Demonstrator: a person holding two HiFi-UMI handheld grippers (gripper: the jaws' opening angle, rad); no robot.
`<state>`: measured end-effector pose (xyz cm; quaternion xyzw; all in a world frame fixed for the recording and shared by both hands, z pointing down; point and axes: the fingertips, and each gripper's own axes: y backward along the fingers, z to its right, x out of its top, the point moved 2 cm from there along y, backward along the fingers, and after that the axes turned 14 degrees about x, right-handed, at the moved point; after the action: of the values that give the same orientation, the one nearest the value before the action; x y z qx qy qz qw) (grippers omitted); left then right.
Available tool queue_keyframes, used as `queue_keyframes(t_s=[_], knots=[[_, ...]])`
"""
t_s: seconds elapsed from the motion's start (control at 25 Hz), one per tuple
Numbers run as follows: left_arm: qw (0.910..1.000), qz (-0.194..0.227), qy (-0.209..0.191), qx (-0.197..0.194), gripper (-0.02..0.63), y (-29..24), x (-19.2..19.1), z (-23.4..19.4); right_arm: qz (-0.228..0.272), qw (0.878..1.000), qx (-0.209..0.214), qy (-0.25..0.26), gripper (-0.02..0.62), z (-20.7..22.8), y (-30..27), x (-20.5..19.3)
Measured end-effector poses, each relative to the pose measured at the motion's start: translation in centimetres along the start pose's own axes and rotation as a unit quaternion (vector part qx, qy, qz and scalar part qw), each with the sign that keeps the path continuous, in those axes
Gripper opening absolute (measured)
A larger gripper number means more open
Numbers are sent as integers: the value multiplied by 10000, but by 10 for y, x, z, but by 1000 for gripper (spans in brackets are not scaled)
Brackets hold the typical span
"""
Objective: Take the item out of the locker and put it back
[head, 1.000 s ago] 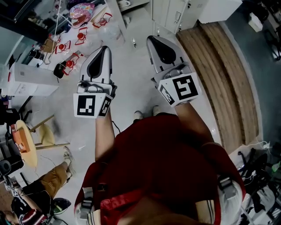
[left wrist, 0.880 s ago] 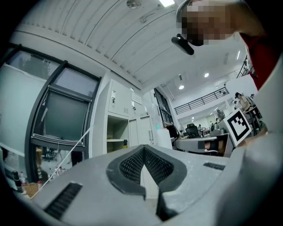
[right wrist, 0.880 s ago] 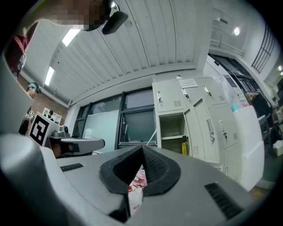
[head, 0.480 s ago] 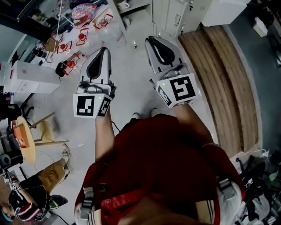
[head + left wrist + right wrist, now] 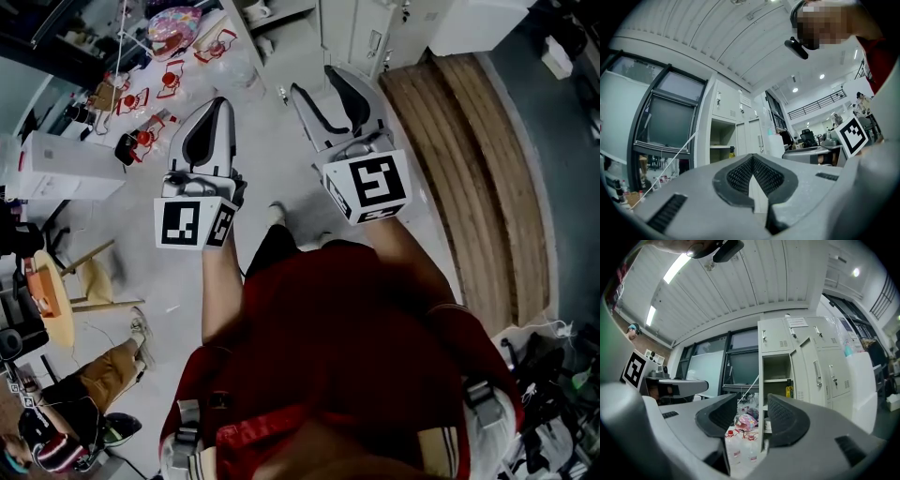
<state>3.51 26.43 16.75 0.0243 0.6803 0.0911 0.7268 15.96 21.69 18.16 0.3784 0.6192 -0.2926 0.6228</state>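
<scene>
1. Locker [image 5: 776,336]: white, with one compartment open and its door [image 5: 806,367] swung towards 3 o'clock. It is seen at 12 o'clock of both grippers, well apart from them.
2. Yellow bottle [image 5: 789,391]: stood upright on the shelf inside the open compartment, to its right side. It is judged to be the item to be taken out and is not yet touched.
3. Right gripper [image 5: 311,79]: the jaws are parted to a moderate gap, having just been opening, and nothing is held between them. The gap is judged to be made ready for the bottle.
4. Left gripper [image 5: 218,105]: the jaws are closed tip to tip with nothing held. It is carried alongside and judged idle, one gripper being enough.
5. Red-trimmed clutter [image 5: 155,94]: strewn on the floor at 10 o'clock of the left gripper, off the line to the locker.
</scene>
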Motion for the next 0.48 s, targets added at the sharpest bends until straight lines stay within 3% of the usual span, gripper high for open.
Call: queue_keyframes(t_s=[0.48], knots=[[9996,60,108,-235,6,-50,-20,-32,-184,9992,-330,138,231,26,-54,-13]])
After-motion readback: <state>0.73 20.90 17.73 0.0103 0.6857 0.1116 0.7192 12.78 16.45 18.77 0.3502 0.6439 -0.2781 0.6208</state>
